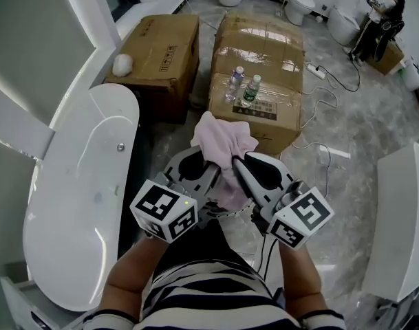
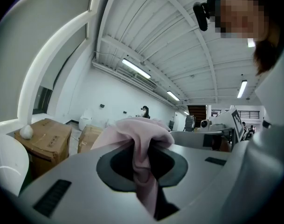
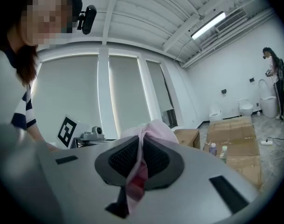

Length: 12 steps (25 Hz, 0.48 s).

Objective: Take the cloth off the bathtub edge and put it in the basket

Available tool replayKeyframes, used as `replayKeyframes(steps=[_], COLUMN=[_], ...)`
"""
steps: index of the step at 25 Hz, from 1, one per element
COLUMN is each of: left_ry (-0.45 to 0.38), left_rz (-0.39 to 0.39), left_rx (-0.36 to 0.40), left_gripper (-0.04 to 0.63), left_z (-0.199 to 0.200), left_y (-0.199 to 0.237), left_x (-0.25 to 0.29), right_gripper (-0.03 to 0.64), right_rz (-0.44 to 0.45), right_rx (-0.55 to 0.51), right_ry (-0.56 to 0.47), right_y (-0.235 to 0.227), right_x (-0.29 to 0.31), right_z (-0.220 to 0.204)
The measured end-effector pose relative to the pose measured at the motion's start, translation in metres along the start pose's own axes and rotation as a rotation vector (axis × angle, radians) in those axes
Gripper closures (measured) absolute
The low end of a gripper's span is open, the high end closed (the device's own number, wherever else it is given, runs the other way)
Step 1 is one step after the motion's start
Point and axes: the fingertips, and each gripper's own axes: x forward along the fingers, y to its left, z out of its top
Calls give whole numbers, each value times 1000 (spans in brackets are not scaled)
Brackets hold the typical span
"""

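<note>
Sanitaryware showroom (or warehouse), bathtub [image 1: 71,205], toilets [image 1: 302,4], cartons [image 1: 157,50]

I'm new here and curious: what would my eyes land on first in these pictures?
First, the pink cloth, bunched up in the middle and pinched by both the left gripper and the right gripper. Next comes the big white bathtub on the left. Then you'd notice two bottles standing on a cardboard box straight ahead.
</note>
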Motion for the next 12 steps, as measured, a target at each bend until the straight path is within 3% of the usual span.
replayKeyframes(steps=[6, 12], left_ry=[141, 291], left_rz=[-49, -100], left_rx=[5, -11], left_gripper=[538, 538], left_z=[-57, -118], left_y=[6, 26], left_x=[17, 30], right_gripper=[569, 569], right_rz=[-91, -170], right_rx=[38, 150], right_ry=[99, 185], right_y=[-25, -50], right_x=[-4, 5], right_z=[-54, -114])
